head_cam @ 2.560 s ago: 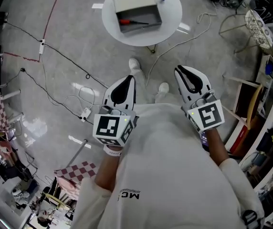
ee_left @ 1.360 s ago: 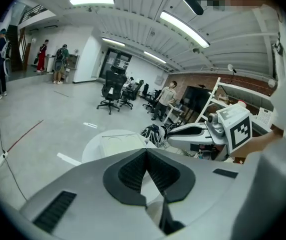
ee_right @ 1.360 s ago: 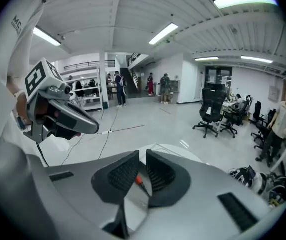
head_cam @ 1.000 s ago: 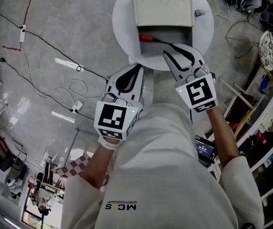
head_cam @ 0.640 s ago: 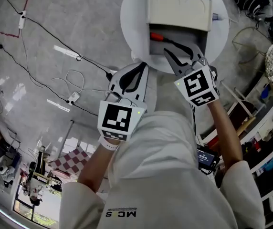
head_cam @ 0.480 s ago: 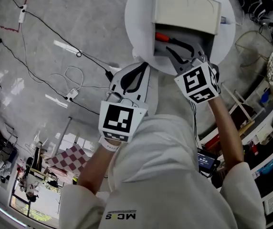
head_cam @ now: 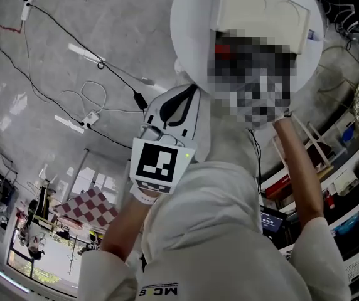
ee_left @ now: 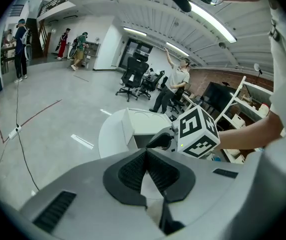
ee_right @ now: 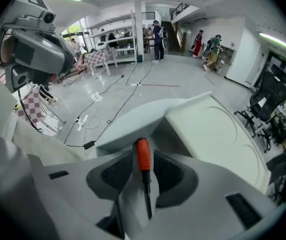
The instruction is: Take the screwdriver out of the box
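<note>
The screwdriver (ee_right: 142,163), with a red handle and black shaft, lies in the open pale box (ee_right: 215,131) on the round white table (head_cam: 191,17). In the right gripper view my right gripper (ee_right: 143,154) is open, one jaw on each side of the red handle and close to it. A mosaic patch hides that gripper and the box's inside in the head view; only the box's lid (head_cam: 261,8) shows. My left gripper (head_cam: 191,89) is shut and empty, held at the table's near edge. From it I see the right gripper's marker cube (ee_left: 197,132) at the box (ee_left: 143,126).
Cables (head_cam: 54,39) and a power strip (head_cam: 91,116) lie on the grey floor to the left. Shelves with clutter (head_cam: 355,149) stand at the right. A small blue-tipped item (head_cam: 316,36) lies on the table beside the box. Office chairs (ee_left: 135,76) and people stand far off.
I have come up to the table. My right gripper has reached forward into the box and now straddles the screwdriver's handle. The left gripper stays shut near the table's edge.
</note>
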Motion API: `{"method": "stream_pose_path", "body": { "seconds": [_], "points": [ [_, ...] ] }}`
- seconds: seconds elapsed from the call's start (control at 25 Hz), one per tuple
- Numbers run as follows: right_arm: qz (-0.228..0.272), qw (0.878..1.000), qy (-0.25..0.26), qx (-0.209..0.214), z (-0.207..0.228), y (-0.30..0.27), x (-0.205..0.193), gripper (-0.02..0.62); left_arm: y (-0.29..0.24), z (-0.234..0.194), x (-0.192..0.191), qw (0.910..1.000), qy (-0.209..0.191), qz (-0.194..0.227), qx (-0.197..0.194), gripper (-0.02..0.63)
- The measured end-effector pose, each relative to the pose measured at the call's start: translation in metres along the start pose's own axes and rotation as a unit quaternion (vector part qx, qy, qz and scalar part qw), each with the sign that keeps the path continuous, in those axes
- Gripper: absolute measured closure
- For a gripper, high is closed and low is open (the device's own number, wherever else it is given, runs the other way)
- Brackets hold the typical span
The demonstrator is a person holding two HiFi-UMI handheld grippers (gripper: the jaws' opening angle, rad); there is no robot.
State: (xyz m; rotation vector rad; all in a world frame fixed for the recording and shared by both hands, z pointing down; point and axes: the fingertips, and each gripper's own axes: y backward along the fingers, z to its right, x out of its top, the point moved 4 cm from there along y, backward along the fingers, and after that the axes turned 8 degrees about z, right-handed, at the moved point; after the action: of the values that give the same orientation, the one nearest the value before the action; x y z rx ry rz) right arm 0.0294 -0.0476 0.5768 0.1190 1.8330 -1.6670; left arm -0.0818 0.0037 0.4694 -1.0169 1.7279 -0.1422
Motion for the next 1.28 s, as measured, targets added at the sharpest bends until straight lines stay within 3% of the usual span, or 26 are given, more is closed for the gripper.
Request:
{"method": "stream_pose_path", "body": {
  "seconds": [0.44, 0.92, 1.28],
  "points": [
    [-0.044, 0.999, 0.029, -0.009, 0.003, -0.024, -0.017, 0.446, 0.001, -0.002, -0.015, 0.9999, 0.005, -0.01, -0.001, 0.597],
    [-0.037, 0.998, 0.04, -0.014, 0.002, -0.016, -0.016, 0.453, 0.004, 0.007, -0.015, 0.9999, -0.004, -0.007, -0.006, 0.597],
    [0.0, 0.999, 0.015, -0.048, 0.003, 0.019, -0.005, 0.451, 0.015, 0.016, -0.008, 0.9995, -0.023, -0.001, -0.02, 0.597]
  ]
}}
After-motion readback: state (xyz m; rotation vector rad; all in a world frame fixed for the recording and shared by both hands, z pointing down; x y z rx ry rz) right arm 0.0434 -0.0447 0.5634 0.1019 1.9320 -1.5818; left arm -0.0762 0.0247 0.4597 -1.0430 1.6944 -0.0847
